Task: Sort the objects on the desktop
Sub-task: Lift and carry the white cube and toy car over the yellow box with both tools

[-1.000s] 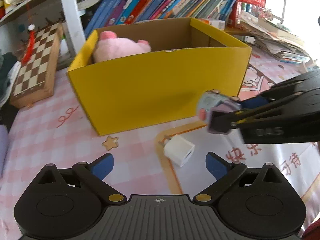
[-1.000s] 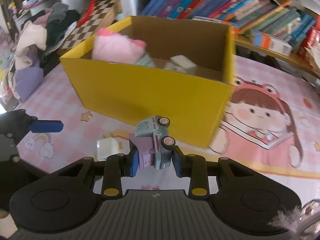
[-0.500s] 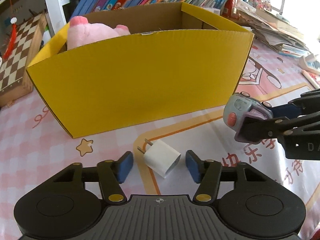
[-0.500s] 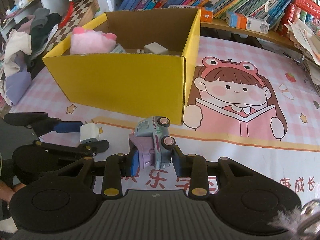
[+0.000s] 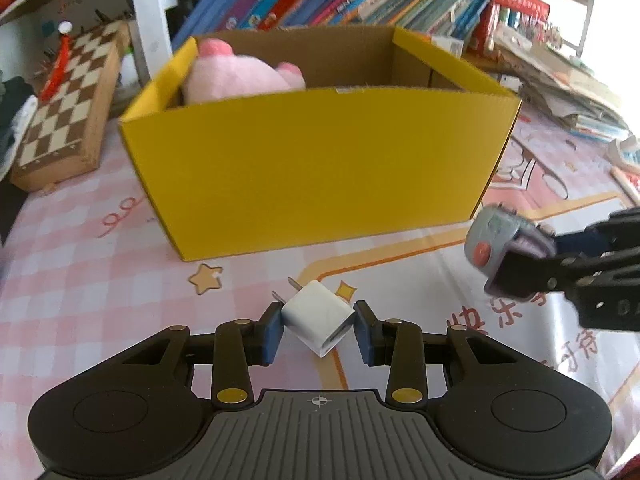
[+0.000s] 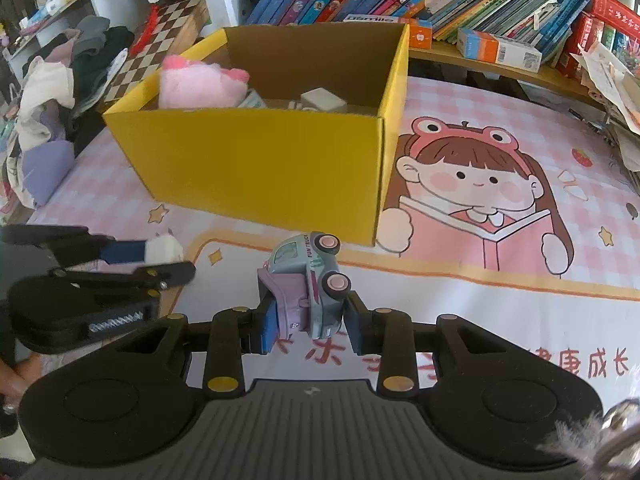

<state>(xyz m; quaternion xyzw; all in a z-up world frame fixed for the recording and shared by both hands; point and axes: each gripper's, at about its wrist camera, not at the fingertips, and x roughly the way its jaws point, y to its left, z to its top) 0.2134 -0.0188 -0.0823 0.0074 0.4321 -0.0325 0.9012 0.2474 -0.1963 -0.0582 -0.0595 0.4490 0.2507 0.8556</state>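
Left gripper (image 5: 319, 328): clenched on white charger plug (image 5: 318, 322), just before the yellow box (image 5: 312, 176). Right gripper (image 6: 307, 320): clamping toy truck (image 6: 308, 280), near the box's front corner. Step, by judgement: pickup done; next, lift over the box rim and release.

Right wrist view: toy truck (image 6: 307, 286) clamped in right gripper (image 6: 310, 322).
Truck on its side, wheels facing right. Yellow box (image 6: 260, 160) ahead holds pink plush (image 6: 200, 84). Left gripper (image 6: 160, 258) at left, pinching white charger (image 6: 162, 249).
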